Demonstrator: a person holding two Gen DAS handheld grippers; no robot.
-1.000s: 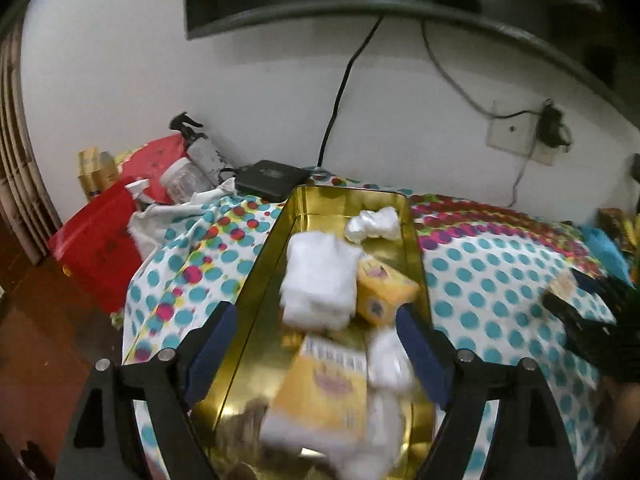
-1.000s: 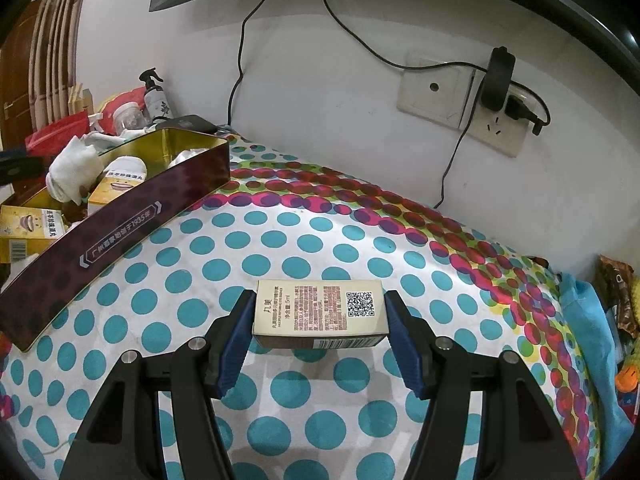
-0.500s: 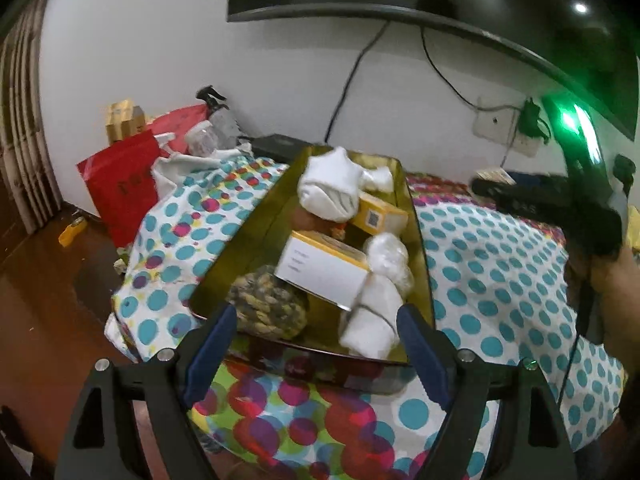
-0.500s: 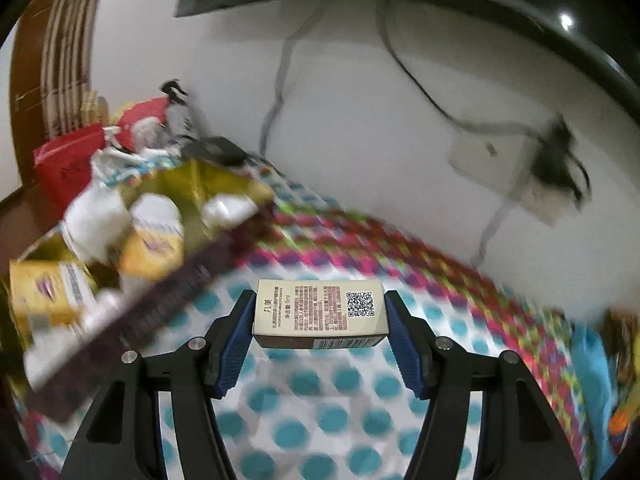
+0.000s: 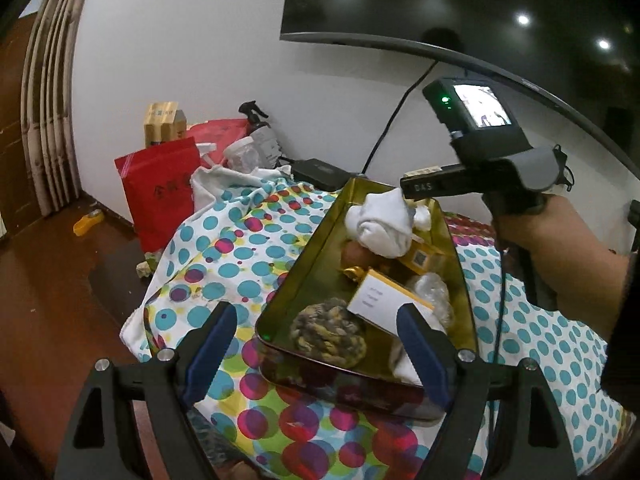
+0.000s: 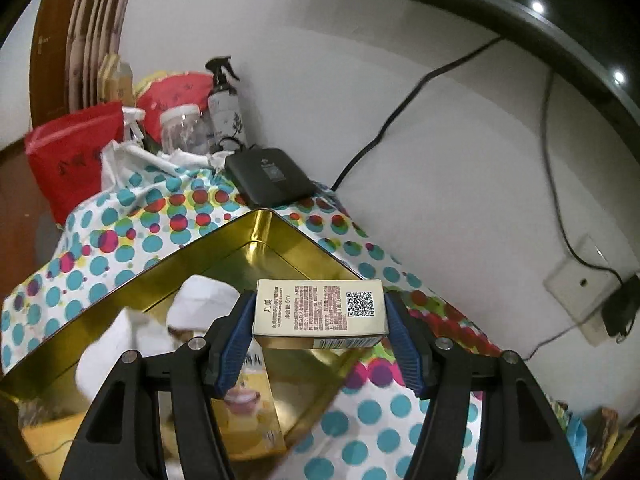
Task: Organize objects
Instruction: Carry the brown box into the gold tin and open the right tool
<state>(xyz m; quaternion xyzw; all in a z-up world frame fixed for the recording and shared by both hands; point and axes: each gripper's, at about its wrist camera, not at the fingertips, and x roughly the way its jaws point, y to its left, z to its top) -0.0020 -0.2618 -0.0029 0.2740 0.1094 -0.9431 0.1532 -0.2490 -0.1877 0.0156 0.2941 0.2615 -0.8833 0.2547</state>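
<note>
A gold tin tray [image 5: 316, 248] lies on the polka-dot cloth and holds white cloth rolls [image 5: 380, 224], yellow boxes [image 5: 384, 300] and a woven ball [image 5: 328, 332]. My right gripper [image 6: 320, 320] is shut on a small beige box with a QR code [image 6: 320, 308] and holds it above the far corner of the tray [image 6: 224, 256]. My left gripper [image 5: 316, 344] is open and empty, over the tray's near end. The right gripper's body [image 5: 480, 168] shows in the left wrist view over the tray's far end.
A black set-top box [image 6: 268, 176], a spray bottle [image 6: 224, 104], a clear jar [image 6: 184, 128] and red bags [image 6: 72, 148] stand at the table's far end by the wall. Cables and a wall socket [image 6: 580, 284] are to the right. Brown floor [image 5: 48, 280] lies left.
My right gripper has carried the beige box from the open cloth to above the tray's far corner. My left gripper has pulled back from over the tray to its near end.
</note>
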